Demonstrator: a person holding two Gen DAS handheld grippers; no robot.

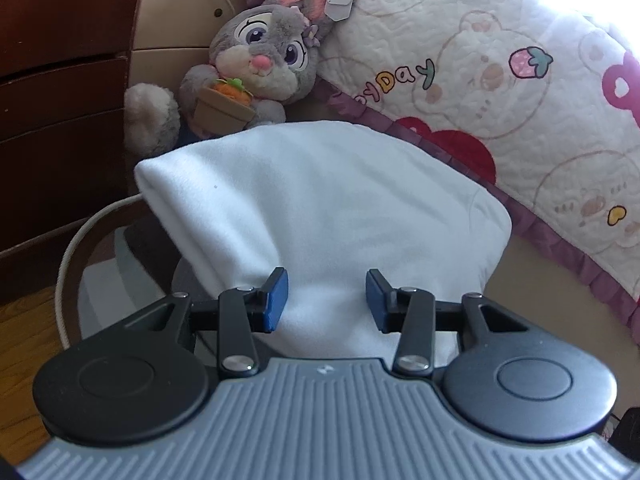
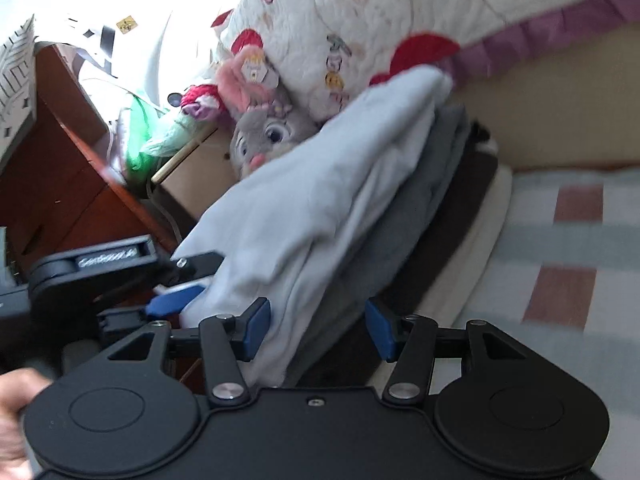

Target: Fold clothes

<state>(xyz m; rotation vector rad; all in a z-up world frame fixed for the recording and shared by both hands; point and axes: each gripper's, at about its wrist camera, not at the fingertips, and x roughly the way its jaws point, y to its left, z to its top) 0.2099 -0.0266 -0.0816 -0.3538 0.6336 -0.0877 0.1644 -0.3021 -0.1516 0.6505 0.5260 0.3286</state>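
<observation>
Nearest the left wrist lens: ribbed grey gripper body with black linkages, left gripper [image 1: 326, 300] spread wide, blue rubber pads [image 1: 276, 300] apart on either side of a hanging tongue of white fleece cloth, gripping nothing. Folded white fleece garment [image 1: 312, 204] directly ahead, soft rounded fold edge at upper left, filling the middle of that view. Left of it: dark brown wooden drawer unit [image 1: 60, 80], thick cream cord [image 1: 76, 248] looping on the floor, round grey mat [image 1: 108, 280] under the cord. Behind the garment: grey plush rabbit with pink ears [image 1: 264, 48] clutching a small carrot pot, leaning against a beige cabinet. Further right: cream quilted blanket with hearts, strawberries and a purple ruffled hem [image 1: 500, 60], draped down beside the garment.

Nearest the right wrist lens: flat black gripper body, right gripper [image 2: 318, 330] likewise spread, blue pads [image 2: 258, 330] apart, lower edge of the white garment [image 2: 312, 208] lying between them, not clamped. Far left edge: part of a person's hand [image 2: 16, 412]; above it, the other black tool with a blue pad, close to the garment's left corner, contact unclear. White garment on top of a stack: grey folded cloth [image 2: 404, 208] beneath, dark brown layer [image 2: 468, 192] under that, cream layer lowest. Right of the stack: striped bedcover in pale grey, white and brick-red blocks [image 2: 568, 248], somewhat blurred.
</observation>
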